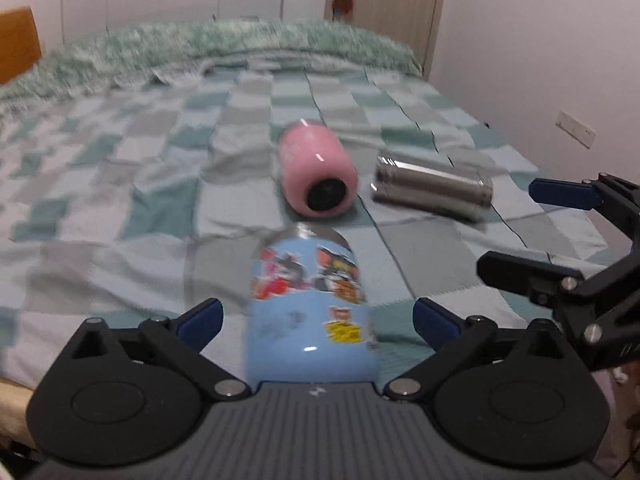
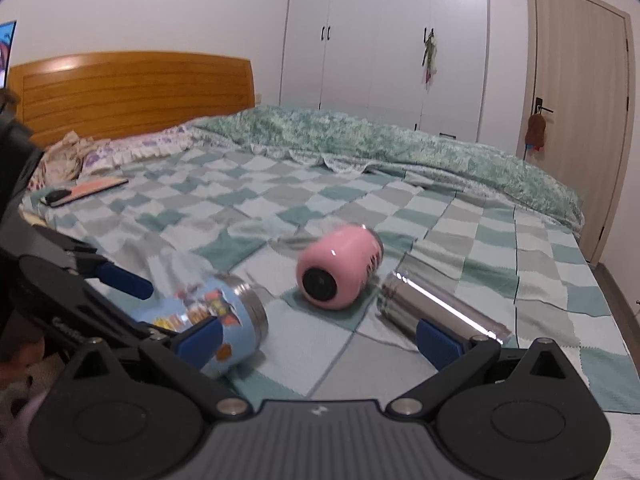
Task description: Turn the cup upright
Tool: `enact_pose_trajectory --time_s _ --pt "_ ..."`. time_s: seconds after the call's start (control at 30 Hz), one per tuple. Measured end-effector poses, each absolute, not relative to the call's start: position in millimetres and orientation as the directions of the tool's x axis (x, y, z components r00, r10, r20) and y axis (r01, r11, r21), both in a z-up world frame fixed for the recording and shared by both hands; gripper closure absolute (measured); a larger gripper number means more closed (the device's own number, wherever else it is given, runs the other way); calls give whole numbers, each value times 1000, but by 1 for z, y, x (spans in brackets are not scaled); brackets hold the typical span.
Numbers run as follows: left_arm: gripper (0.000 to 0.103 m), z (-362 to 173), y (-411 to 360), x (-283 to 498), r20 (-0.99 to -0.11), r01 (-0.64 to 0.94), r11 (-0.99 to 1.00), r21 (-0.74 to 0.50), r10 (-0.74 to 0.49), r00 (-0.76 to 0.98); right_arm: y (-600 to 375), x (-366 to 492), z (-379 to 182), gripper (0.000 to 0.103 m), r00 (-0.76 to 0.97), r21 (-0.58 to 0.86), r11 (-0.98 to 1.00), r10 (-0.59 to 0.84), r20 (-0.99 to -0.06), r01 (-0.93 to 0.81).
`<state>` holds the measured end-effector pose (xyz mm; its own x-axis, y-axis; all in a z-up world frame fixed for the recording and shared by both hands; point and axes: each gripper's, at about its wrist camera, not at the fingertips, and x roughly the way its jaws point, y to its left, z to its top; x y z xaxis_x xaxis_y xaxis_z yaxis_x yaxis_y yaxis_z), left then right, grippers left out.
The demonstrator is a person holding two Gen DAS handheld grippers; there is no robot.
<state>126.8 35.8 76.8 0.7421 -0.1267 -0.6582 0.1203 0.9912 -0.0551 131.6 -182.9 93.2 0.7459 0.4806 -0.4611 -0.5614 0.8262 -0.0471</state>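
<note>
A light blue cup with cartoon stickers (image 1: 310,304) lies on its side on the checkered bedspread, between the wide-open fingers of my left gripper (image 1: 318,320); the pads stand clear of it. It also shows in the right wrist view (image 2: 216,320), steel rim pointing right. A pink cup (image 1: 318,172) lies on its side further off, black base facing me; it also shows in the right wrist view (image 2: 340,266). A steel cup (image 1: 432,186) lies on its side to the right, also in the right wrist view (image 2: 440,312). My right gripper (image 2: 320,340) is open and empty, and shows at the right edge of the left wrist view (image 1: 524,236).
The checkered green bedspread (image 2: 280,200) covers the bed, with a rumpled green quilt (image 2: 400,140) along the far side. A phone (image 2: 84,192) and pillows lie near the wooden headboard (image 2: 132,88). A wardrobe (image 2: 384,40) and door (image 2: 576,112) stand beyond.
</note>
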Motion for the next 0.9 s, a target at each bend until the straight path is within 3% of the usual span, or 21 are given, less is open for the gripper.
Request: enact_pose_trajectory --time_s 0.2,0.37,0.57,0.9 --pt "0 88 83 108 -586 105 994 -31 -103 804 -150 129 106 0 724 4 832 485 -491 -555" --pt "0 80 122 107 -565 115 993 2 -94 819 -111 143 95 0 667 90 867 440 -601 -491" --pt "0 63 150 115 -561 177 984 9 -142 816 -80 171 80 0 561 205 911 386 -732 -358" --pt "0 46 169 131 -578 226 974 -11 -191 793 -57 216 58 2 431 299 938 346 -833 -175"
